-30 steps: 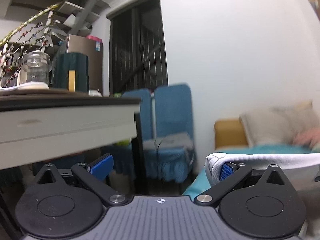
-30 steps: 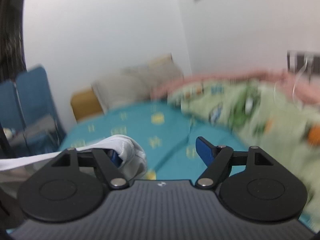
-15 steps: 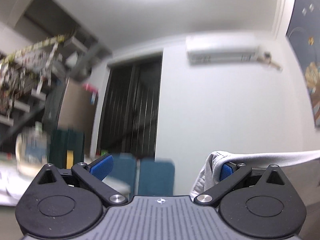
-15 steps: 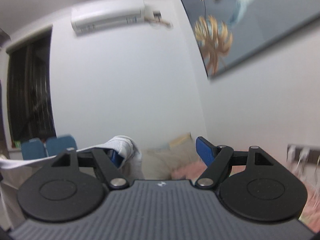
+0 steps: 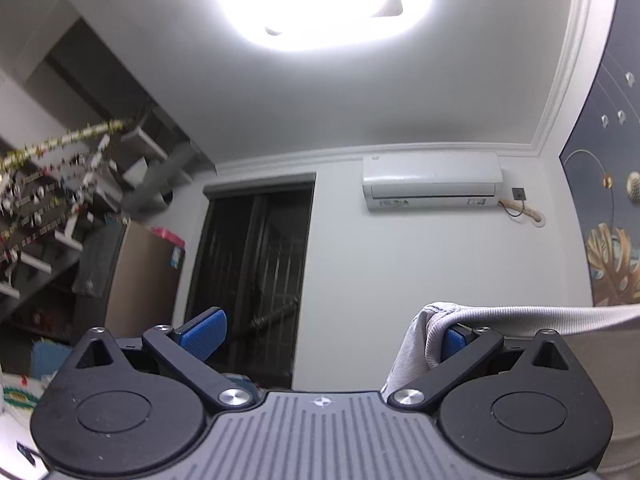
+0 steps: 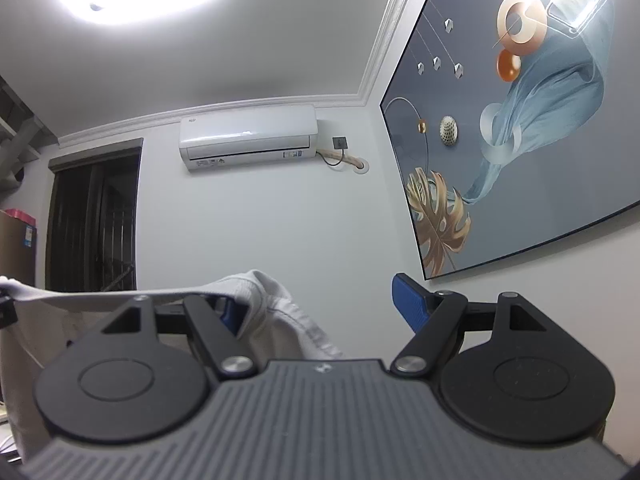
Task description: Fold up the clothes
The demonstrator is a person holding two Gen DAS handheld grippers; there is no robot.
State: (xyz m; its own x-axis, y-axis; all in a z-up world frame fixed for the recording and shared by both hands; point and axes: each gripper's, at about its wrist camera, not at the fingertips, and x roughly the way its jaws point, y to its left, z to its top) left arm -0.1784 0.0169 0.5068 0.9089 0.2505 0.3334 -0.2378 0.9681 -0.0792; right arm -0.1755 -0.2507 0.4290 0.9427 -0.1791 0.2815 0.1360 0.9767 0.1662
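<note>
Ceiling: white, lit by a large glaring ceiling lamp (image 5: 316, 0), with a white cornice along the top of the walls.
Far wall: pale, bearing a white air conditioner (image 5: 432, 180) up high and, to its left, a dark barred door (image 5: 252, 272).
Left side, left wrist view only: shelving (image 5: 44, 216) strung with small hanging bits, and a brown cabinet (image 5: 140, 280) topped by something pink.
Right side, mostly right wrist view: big wall painting (image 6: 520, 120) of blue drapery, gold leaf and orange discs; only its edge seen from the left wrist.
Work surface: out of sight in both views, cameras tipped upward.
Garment: white garment (image 5: 520, 316) stretched between the two tools, hem draped over one finger of each, rest hanging below.
Left gripper (image 5: 328, 334): jaws spread wide; cloth hooked on right finger, not pinched.
Right gripper (image 6: 320, 308): jaws wide apart; cloth over left finger, right pad bare.
</note>
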